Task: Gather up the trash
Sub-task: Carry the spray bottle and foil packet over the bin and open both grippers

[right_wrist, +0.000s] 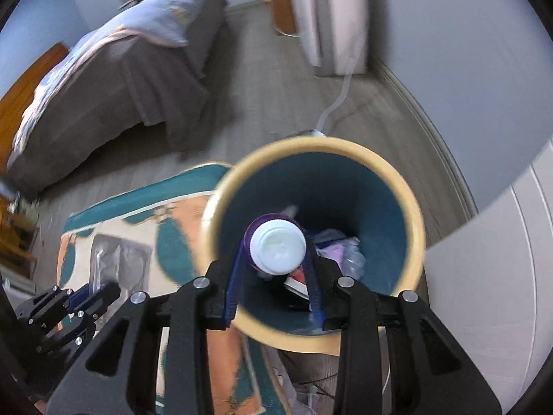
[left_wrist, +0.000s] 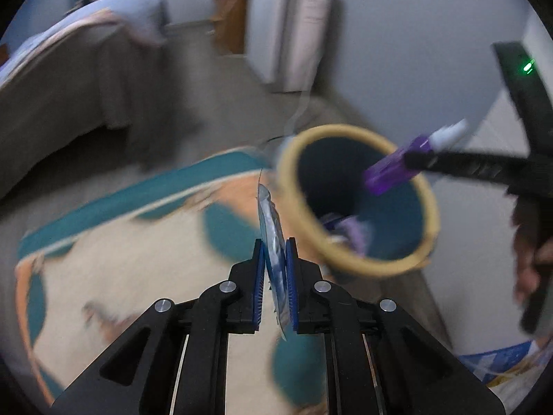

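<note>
Left gripper pinches wrapper; right gripper clamps bottle.

Nothing here can be read. The silvery wrapper shows only a smeared blue and white print with no letters I can make out. The purple bottle faces me with its plain white cap, and no label on it can be seen. The tall white appliance by the wall carries some faint marks near its top, too blurred to tell as words or numbers. The bin has a bare tan rim and a teal inside, with no writing.
</note>
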`<state>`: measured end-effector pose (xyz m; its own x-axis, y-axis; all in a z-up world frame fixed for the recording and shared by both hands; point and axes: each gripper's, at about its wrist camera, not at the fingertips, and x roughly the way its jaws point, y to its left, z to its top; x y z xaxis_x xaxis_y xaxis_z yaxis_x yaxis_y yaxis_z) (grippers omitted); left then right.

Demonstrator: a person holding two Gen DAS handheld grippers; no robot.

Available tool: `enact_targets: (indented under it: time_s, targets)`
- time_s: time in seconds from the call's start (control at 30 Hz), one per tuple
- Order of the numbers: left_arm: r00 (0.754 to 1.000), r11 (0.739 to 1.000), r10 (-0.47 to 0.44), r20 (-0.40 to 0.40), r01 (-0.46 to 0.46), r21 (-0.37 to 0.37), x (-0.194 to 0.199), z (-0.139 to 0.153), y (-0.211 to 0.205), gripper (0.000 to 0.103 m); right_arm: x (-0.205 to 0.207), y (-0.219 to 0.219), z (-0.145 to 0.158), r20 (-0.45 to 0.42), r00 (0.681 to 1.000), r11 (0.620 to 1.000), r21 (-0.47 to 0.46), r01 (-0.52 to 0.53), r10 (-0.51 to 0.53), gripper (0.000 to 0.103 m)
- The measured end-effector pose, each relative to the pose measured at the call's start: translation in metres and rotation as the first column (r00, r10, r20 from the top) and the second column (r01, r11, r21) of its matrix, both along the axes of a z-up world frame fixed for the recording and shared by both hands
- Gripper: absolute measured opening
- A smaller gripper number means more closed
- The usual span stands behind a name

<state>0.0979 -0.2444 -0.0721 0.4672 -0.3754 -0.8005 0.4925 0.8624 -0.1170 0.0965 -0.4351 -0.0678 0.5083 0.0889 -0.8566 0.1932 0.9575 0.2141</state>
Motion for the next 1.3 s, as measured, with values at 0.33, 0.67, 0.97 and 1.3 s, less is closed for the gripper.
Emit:
enact_targets:
  time_s: [0.33,0.67,0.97,1.3]
  targets:
    - [0.987,0.990,-0.139,0.082,0.136,0.041,0.029,0.007,-0.079,0.039,-0.006,-0.052,-0.010,0.001,0.990,0.987,0.083,0.137,-0.138,0.050]
    - [0.993,0.996,-0.090,0.073,0.091,-0.009,-0.009,0.048,-0.040,0.086,-0.052,-0.042,0.040,0.030,0.989,0.989,0.031,0.143,-0.144,0.080]
    - [0.989,0.997,-0.056,0.134,0.048,0.066,-0.066,0.094,-0.020,0.098,-0.121,-0.014,0.074,0.085,0.990,0.989,-0.082,0.123,-0.116,0.097]
    - [0.983,0.995,0.012,0.183,-0.030,0.092,-0.091,0.090,0.003,0.098,-0.150,0.000,0.070,0.090,0.988,0.982,-0.131,0.135,-0.124,0.097]
